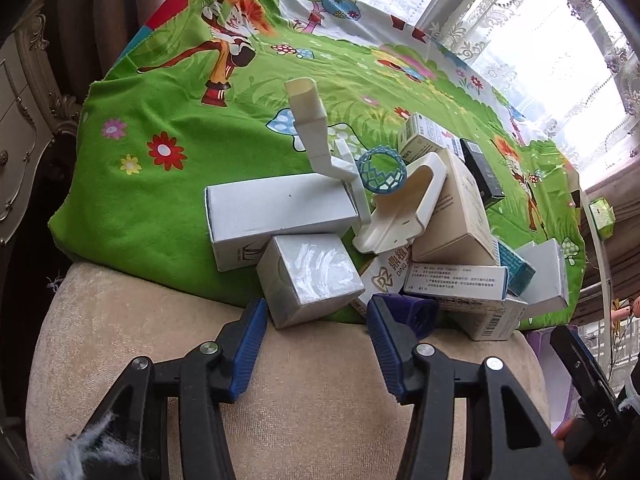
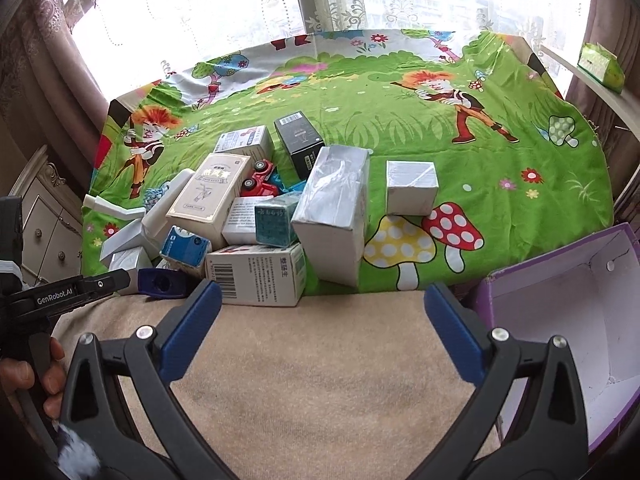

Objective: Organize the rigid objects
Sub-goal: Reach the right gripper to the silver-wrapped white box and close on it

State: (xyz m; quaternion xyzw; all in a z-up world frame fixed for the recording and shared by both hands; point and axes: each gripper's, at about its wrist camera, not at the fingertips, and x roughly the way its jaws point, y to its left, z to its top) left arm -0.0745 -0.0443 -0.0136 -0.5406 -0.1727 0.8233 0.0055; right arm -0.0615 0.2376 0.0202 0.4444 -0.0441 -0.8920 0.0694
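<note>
Both grippers hover over the beige plush edge with fingers spread and holding nothing: the left gripper (image 1: 318,344) faces a small silvery-white cardboard box (image 1: 308,278), the right gripper (image 2: 322,326) a jumbled pile of cardboard boxes (image 2: 248,216). The pile lies on the green cartoon-print cloth (image 2: 400,120), and an open purple cardboard box with a white inside (image 2: 560,320) sits just right of the right gripper.

Glossy foil-wrapped box (image 2: 410,188); matt printed cotton cloth (image 2: 400,92); beige plush (nubbly) cushion (image 2: 320,380).
</note>
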